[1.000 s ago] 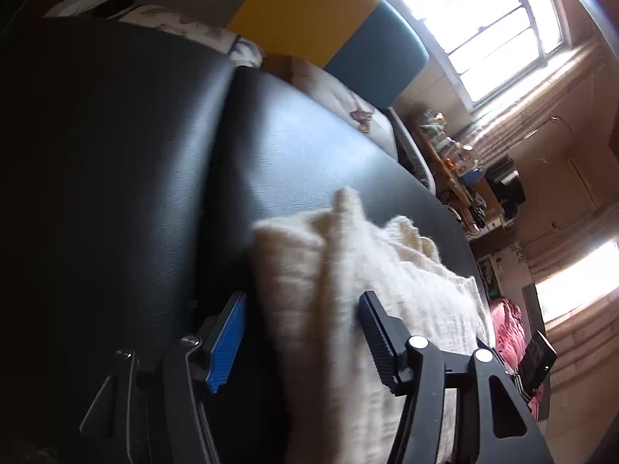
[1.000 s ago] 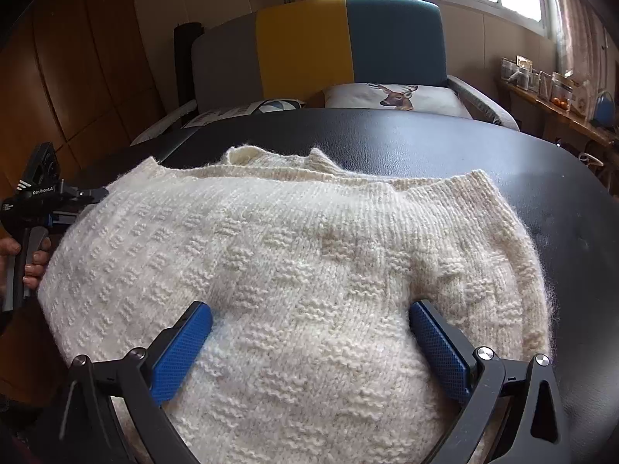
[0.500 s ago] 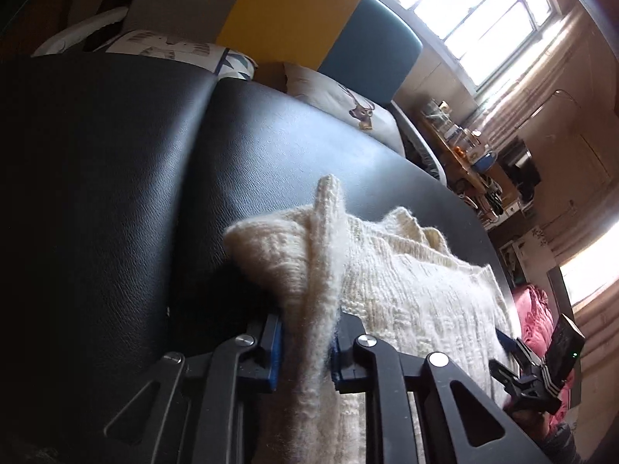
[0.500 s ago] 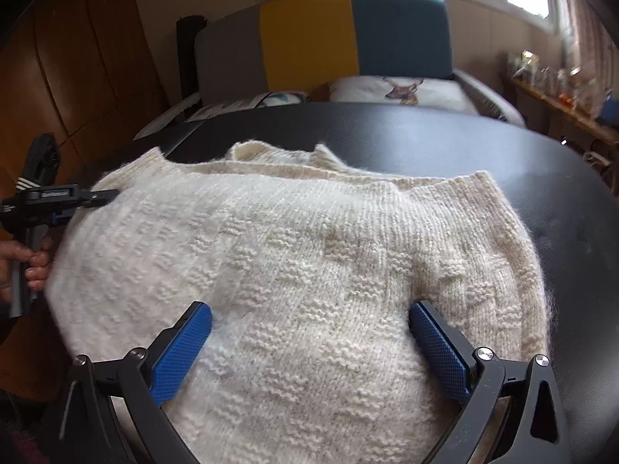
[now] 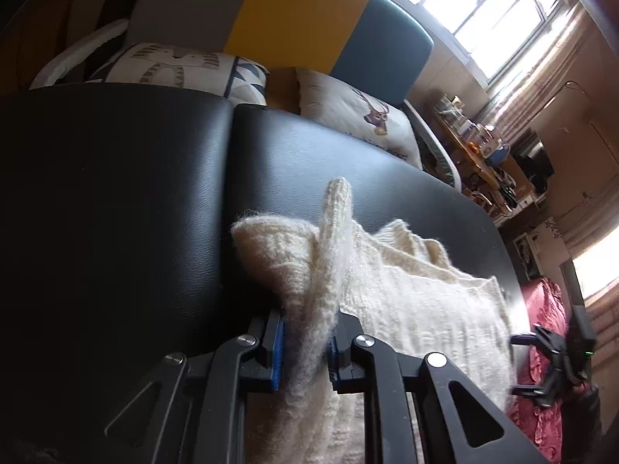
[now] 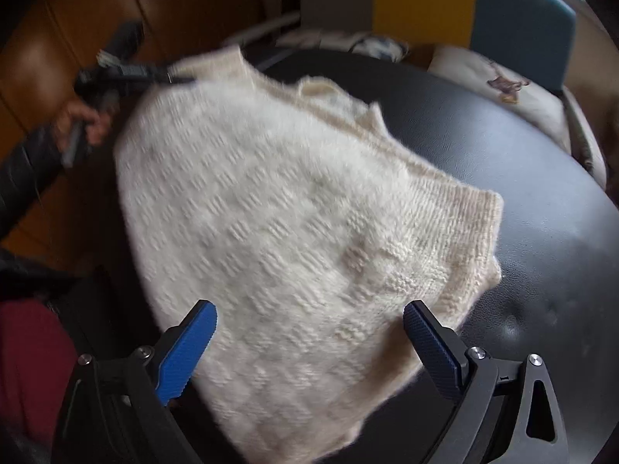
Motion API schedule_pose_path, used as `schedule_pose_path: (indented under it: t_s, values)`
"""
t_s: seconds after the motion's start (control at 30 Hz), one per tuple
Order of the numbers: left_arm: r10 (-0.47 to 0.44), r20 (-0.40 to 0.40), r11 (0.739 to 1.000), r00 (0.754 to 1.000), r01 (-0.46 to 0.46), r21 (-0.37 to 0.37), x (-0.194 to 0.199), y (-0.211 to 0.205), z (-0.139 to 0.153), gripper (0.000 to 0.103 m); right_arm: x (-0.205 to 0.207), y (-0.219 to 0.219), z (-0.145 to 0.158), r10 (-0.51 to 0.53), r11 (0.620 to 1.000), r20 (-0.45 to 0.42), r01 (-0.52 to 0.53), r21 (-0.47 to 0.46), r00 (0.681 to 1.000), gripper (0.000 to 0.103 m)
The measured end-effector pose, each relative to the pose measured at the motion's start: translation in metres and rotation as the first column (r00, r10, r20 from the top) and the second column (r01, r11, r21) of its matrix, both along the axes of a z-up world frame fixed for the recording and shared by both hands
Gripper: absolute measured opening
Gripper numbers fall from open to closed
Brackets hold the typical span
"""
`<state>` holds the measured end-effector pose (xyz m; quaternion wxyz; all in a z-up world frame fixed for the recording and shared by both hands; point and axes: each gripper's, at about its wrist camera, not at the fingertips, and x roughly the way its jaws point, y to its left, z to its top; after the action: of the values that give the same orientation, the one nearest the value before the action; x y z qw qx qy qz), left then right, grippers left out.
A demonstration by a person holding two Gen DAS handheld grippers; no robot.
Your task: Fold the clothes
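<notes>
A cream knitted sweater (image 6: 294,212) lies spread on a black padded table (image 6: 522,178). In the left wrist view my left gripper (image 5: 305,342) is shut on a bunched corner of the sweater (image 5: 387,301), which stands up in a ridge between the blue pads. The same gripper (image 6: 170,75), held by a hand, shows at the sweater's far left corner in the right wrist view. My right gripper (image 6: 309,334) is open, its blue fingers (image 6: 189,342) astride the sweater's near edge, with cloth lying between them. The right gripper (image 5: 549,363) appears small at the far right of the left wrist view.
Behind the black table (image 5: 116,193) stands a sofa (image 5: 309,27) in grey, yellow and teal, with printed cushions (image 5: 359,112). A cluttered side shelf (image 5: 479,150) sits under the window. Red fabric (image 5: 541,367) lies beyond the table's right end. Wooden panelling (image 6: 58,58) is at the left.
My left gripper went from open to shut on the sweater's corner and lifted it slightly. The right wrist view has swung and tilted, blurred, with the right gripper still open over the near edge.
</notes>
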<state>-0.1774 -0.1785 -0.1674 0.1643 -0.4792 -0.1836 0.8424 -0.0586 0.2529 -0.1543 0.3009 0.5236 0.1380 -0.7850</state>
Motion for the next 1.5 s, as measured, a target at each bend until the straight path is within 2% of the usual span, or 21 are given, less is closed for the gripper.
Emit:
schedule_pose_path:
  t_s: [0.03, 0.13, 0.3, 0.5, 0.57, 0.7, 0.87, 1.13, 1.2, 1.37, 1.5]
  values:
    - [-0.007, 0.002, 1.0, 1.0, 0.007, 0.015, -0.001, 0.001, 0.004, 0.016, -0.005, 0.0, -0.011, 0.01, 0.999, 0.02, -0.011, 0.047, 1.0, 0.097]
    - [-0.018, 0.01, 0.994, 1.0, 0.017, 0.109, 0.001, 0.004, 0.016, 0.016, -0.01, 0.006, -0.031, 0.027, 0.998, 0.03, -0.029, 0.064, 0.999, 0.103]
    - [-0.049, 0.01, 0.971, 0.999, 0.046, 0.235, 0.012, 0.023, 0.04, 0.015, -0.002, 0.011, -0.036, -0.009, 0.999, -0.032, 0.01, 0.043, 0.999, 0.103]
    - [-0.033, 0.039, 0.919, 0.999, 0.015, 0.393, 0.019, 0.056, 0.066, 0.014, 0.007, 0.015, -0.038, -0.089, 0.996, -0.087, 0.09, 0.005, 0.992, 0.103]
    - [-0.02, 0.04, 0.905, 0.999, 0.001, 0.426, 0.022, 0.072, 0.077, 0.014, 0.008, 0.015, -0.038, -0.114, 0.993, -0.097, 0.114, -0.007, 0.989, 0.103]
    - [-0.021, 0.029, 0.909, 0.999, 0.007, 0.418, 0.023, 0.116, 0.099, 0.014, 0.009, 0.013, -0.037, -0.142, 0.99, -0.119, 0.139, -0.029, 0.983, 0.103]
    - [-0.045, 0.056, 0.91, 0.997, 0.018, 0.414, 0.017, 0.178, 0.107, 0.014, 0.012, 0.012, -0.038, -0.153, 0.987, -0.16, 0.144, -0.068, 0.975, 0.103]
    - [-0.09, 0.157, 0.907, 0.983, 0.016, 0.42, 0.006, 0.274, 0.076, 0.014, 0.014, 0.006, -0.029, -0.146, 0.985, -0.19, 0.125, -0.116, 0.971, 0.103]
    - [-0.089, 0.184, 0.914, 0.979, 0.007, 0.406, 0.005, 0.294, 0.064, 0.014, 0.017, 0.008, -0.028, -0.146, 0.984, -0.196, 0.122, -0.129, 0.97, 0.103]
    - [-0.077, 0.278, 0.921, 0.957, -0.038, 0.387, -0.001, 0.316, 0.024, 0.014, 0.024, 0.009, -0.027, -0.149, 0.982, -0.208, 0.121, -0.141, 0.967, 0.103]
    - [-0.104, 0.315, 0.925, 0.943, -0.024, 0.379, 0.0, 0.326, 0.011, 0.016, 0.031, 0.009, -0.024, -0.144, 0.984, -0.221, 0.116, -0.134, 0.965, 0.103]
